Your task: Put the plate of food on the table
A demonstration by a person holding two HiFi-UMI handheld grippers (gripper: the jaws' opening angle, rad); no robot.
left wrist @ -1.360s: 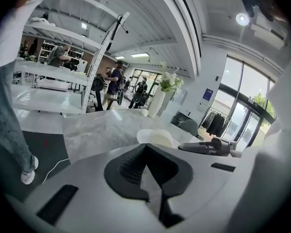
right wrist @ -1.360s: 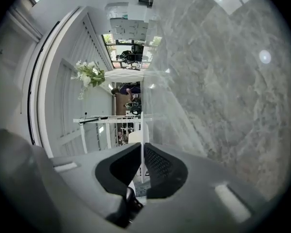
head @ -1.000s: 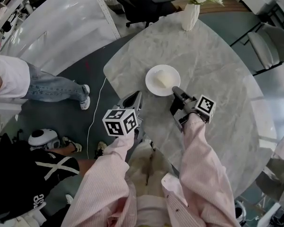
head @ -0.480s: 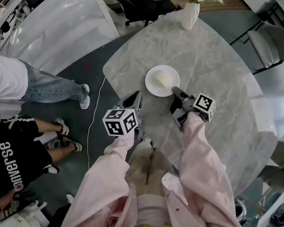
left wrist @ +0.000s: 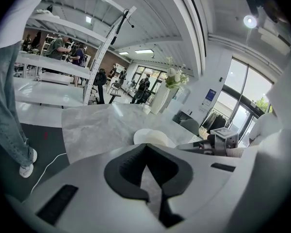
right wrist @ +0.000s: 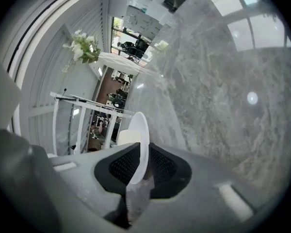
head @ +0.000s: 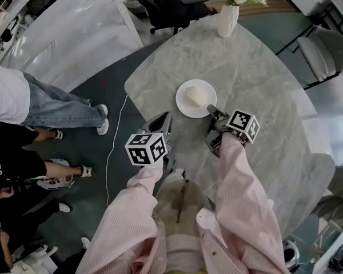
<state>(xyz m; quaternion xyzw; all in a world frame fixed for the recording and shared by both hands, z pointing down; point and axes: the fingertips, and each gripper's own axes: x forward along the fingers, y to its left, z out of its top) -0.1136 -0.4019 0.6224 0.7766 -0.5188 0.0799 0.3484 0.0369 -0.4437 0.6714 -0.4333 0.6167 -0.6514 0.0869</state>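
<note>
Jaws of right gripper (right wrist: 138, 168) opening; white rim of the plate (right wrist: 142, 130) stands between the pads, a thin gap showing on each side. Head view puts the right gripper (head: 212, 112) at the plate's near-right edge, tips at the rim.

Left gripper (left wrist: 145, 148): jaws drawn together at the tips, nothing between them, only marble seen past them. From the head view the left gripper (head: 166, 116) hangs over the bench's near edge, apart from the plate, marker cube toward the person.

Plate (head: 183, 105) lies flat on the round grey marble bench (head: 257, 79), roughly mid-bench, toward the person's side. Pale lump of food (head: 197, 96) sits on its centre. Left gripper view shows the same plate (left wrist: 139, 137) and food (left wrist: 157, 139) ahead and a little to the right.

White vase of flowers (head: 227, 17) stands at the far edge of the bench, well apart from the plate. Black office chair (head: 171, 7) beyond it. Bystanders' legs (head: 57, 108) on the dark floor to the left; a white cable (head: 115, 138) trails across the floor near the bench.
</note>
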